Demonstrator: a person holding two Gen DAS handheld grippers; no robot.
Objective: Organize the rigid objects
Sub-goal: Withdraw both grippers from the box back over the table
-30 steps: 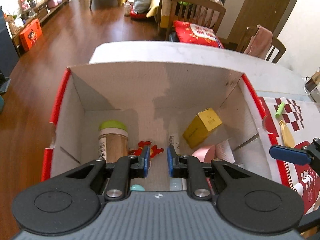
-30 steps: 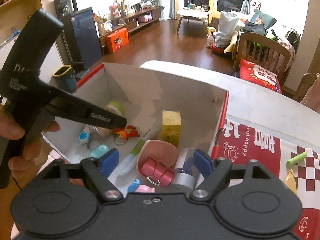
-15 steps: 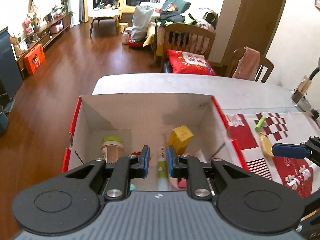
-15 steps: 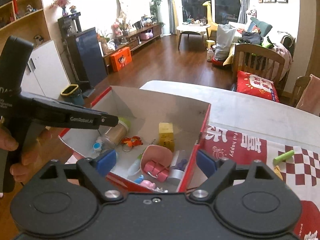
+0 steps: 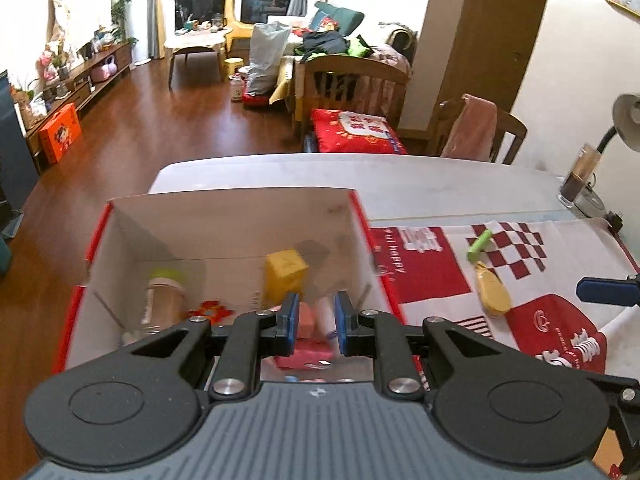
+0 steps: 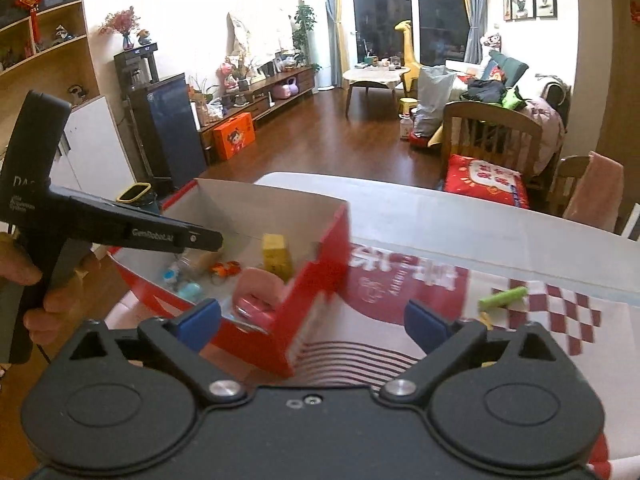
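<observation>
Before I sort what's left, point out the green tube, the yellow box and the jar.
green tube [image 5: 480, 245], left wrist view, middle of its body
yellow box [image 5: 285, 271], left wrist view, front face
jar [image 5: 163, 300], left wrist view, tan side

A white table [image 5: 420, 184] carries a red-sided cardboard box [image 5: 362, 216] at its left end, a red-and-white patterned cloth [image 5: 424, 276] just beside it.

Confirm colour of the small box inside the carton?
Yellow. The small box stands tilted in the carton; clearest in the left wrist view.
</observation>
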